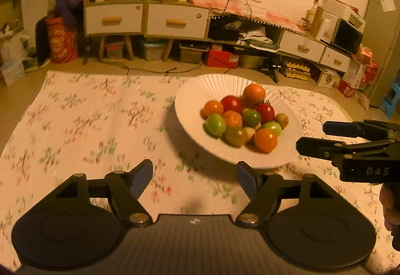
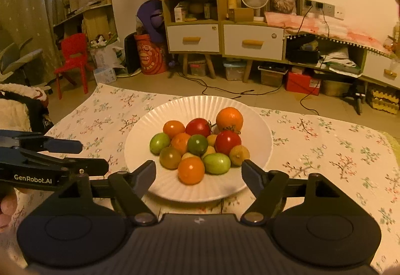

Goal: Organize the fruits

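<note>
Right now, seen from the left wrist, the left gripper [image 1: 195, 176] is hanging over the floral-printed cloth-covered surface [image 1: 87, 125] with its jaws standing wide apart and nothing between them. Just ahead and to its right, the white ribbed round plate [image 1: 200, 92] is sitting on the cloth, carrying a heap of small round fruits [image 1: 243, 120] in orange, red, green and yellowish tones. The near rim of the plate is lying just beyond the gripper's right finger. The right gripper [image 1: 310, 137] is reaching in from the right edge, its two fingers also parted and empty, pointing toward the plate's side. A person's hand is only barely showing at the far right edge.

From the right wrist, the right gripper [image 2: 198, 172] is aiming straight at the plate [image 2: 175, 110], its open jaws framing the near side of the pile [image 2: 200, 145]; the closest piece is an orange fruit [image 2: 191, 170] at the front. The left gripper [image 2: 75, 155] is coming in from the left edge, beside the plate, touching nothing. The fruits appear gathered on the plate already, so both tools being empty and clear of it suggests the sorting is near its end.
</note>
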{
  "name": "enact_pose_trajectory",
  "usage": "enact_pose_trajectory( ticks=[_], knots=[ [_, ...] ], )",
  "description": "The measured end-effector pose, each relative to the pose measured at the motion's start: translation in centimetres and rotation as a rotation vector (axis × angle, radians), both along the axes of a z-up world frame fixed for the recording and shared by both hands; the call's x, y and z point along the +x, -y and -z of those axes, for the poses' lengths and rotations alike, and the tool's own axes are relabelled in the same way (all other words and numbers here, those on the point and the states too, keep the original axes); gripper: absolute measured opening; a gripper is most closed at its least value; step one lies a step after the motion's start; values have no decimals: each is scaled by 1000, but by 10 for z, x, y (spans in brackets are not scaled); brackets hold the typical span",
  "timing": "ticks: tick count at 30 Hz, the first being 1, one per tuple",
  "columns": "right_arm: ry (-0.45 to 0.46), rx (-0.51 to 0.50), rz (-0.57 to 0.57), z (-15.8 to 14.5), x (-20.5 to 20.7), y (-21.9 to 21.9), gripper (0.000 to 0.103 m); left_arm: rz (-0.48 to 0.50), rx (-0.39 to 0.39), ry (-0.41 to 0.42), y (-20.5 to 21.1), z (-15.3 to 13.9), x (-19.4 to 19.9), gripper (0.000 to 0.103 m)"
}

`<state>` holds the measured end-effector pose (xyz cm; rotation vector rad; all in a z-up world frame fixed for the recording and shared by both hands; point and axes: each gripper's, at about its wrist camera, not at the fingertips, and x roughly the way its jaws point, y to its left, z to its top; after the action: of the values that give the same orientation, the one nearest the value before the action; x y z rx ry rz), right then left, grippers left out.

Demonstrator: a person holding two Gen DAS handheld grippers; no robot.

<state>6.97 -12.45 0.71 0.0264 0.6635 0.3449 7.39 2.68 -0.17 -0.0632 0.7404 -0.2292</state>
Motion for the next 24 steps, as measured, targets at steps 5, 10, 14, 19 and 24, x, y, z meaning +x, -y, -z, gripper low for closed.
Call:
enact_pose_trajectory(
  ticks=[5,10,14,19,24],
  knots=[
    [1,-23,35,-4,-16,-1,84,-19,18,-10,0,-5,-15,78],
    [-6,-47,66,-6,-34,-4,90,-38,29,-25,1,-7,-32,89],
    [-36,-42,108,-5,-49,-4,93,-54,28,-52,1,-8,-43,92],
    [-56,-83,141,-2,-64,-10,95,-67,13,-101,3,-6,-56,95],
    [-56,-126,125,-2,-70,-21,97,-74,54,-97,7,-9,-62,96]
  ],
)
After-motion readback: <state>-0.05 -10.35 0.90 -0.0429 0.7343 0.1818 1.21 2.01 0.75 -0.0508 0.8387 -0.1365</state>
